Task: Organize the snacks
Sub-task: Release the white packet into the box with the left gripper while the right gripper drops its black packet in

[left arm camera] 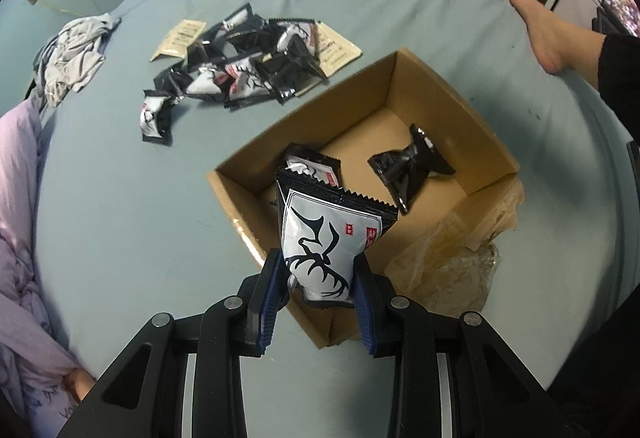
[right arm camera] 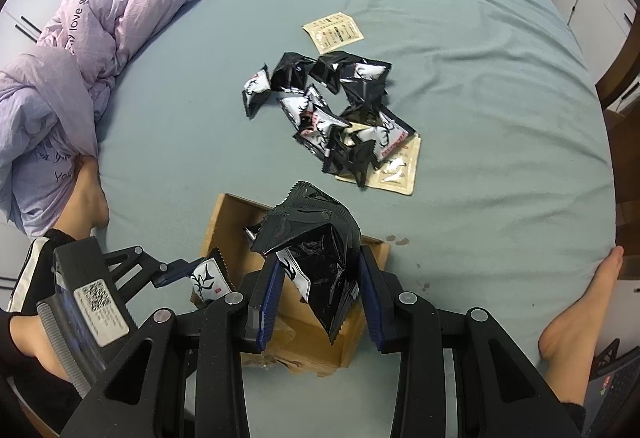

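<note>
Clamped between the left gripper (left arm camera: 320,278) pads, a white antler-print snack packet (left arm camera: 320,238) is hanging over the near corner of the cardboard box (left arm camera: 452,94) on the bed (left arm camera: 160,198). Beside it, the right gripper (right arm camera: 320,278) is grasping a black snack packet (right arm camera: 316,258) above the same box. Both are being delivered; release comes next. Two packets are lying inside already; roughly fifteen are waiting in the pile (right arm camera: 332,118), with two beige sachets.

Printed in dark script on the lilac quilt (right arm camera: 80,50): "love story", partly folded away. Elsewhere unreadable: red labels on snack packets (right arm camera: 328,118), QR sticker (right arm camera: 102,306) on left gripper (right arm camera: 188,272).
</note>
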